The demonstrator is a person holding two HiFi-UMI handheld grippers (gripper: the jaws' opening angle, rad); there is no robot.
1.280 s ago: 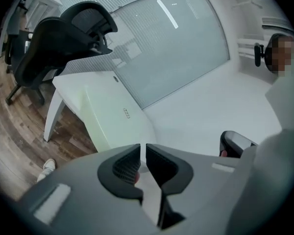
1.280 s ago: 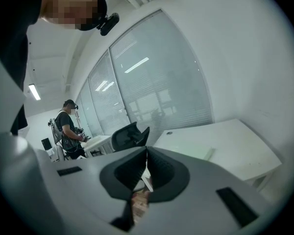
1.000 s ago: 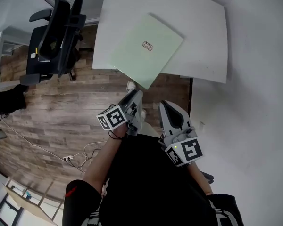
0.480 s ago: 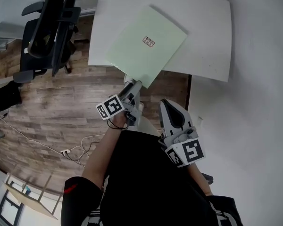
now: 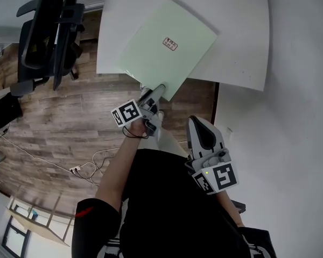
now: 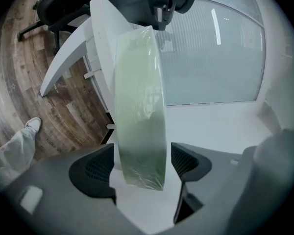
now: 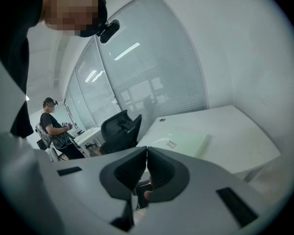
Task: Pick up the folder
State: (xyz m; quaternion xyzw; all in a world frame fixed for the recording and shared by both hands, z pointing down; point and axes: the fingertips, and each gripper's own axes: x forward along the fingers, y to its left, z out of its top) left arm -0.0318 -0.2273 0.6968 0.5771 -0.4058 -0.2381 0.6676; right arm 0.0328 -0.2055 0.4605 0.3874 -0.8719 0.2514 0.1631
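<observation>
A pale green folder (image 5: 167, 50) with a small label lies on the white table (image 5: 242, 31), its near corner jutting over the table's edge. My left gripper (image 5: 155, 91) reaches that corner. In the left gripper view the folder (image 6: 139, 111) runs edge-on between the two pads, with a gap on each side, and the left gripper's (image 6: 141, 166) jaws are opening. My right gripper (image 5: 198, 127) hangs lower and closer to the body, away from the table, and its jaws are shut with nothing between them (image 7: 146, 168). The right gripper view shows the folder (image 7: 183, 143) flat on the table.
A black office chair (image 5: 46, 34) stands left of the table on the wood floor. Cables (image 5: 91, 168) trail across the floor near the person's legs. Another person (image 7: 54, 126) stands by a far desk, beside a glass partition.
My left gripper has moved forward to the folder's overhanging corner and its jaws have spread around it. The right gripper has sunk a little.
</observation>
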